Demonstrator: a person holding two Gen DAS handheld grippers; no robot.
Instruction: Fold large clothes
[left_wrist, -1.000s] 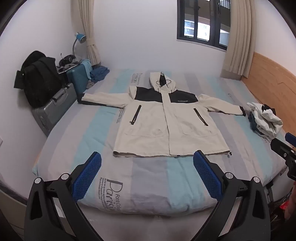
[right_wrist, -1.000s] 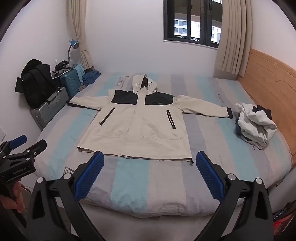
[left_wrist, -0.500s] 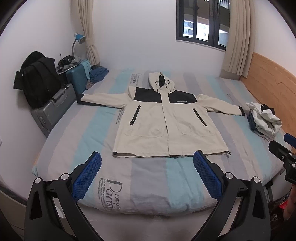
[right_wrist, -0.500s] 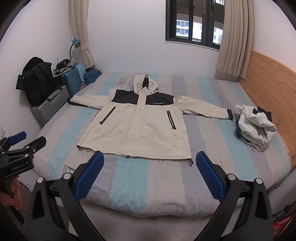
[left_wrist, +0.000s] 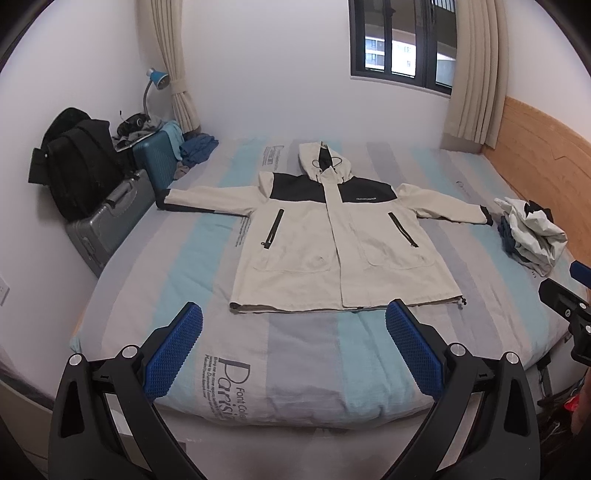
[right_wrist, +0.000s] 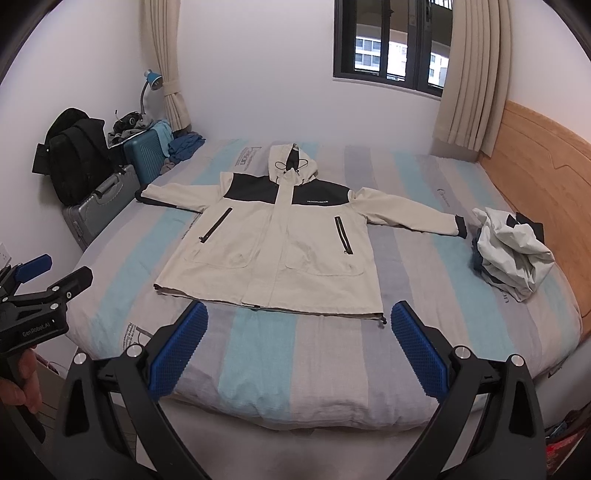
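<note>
Hovering level before bed, L gripper (left_wrist: 294, 321) & R gripper (right_wrist: 299, 320) spread wide, jacket (left_wrist: 340, 243) flat.

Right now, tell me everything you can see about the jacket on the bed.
The jacket is cream with a black band across chest and shoulders, black cuffs, a hood with drawcords, two dark zipped chest pockets and two lower patch pockets. The fabric looks like stiff woven shell. It lies flat, front up and closed, on the striped bed, sleeves spread wide, hood toward the window wall. Neither gripper touches it; a pile of clothes lies just off one cuff.
</note>
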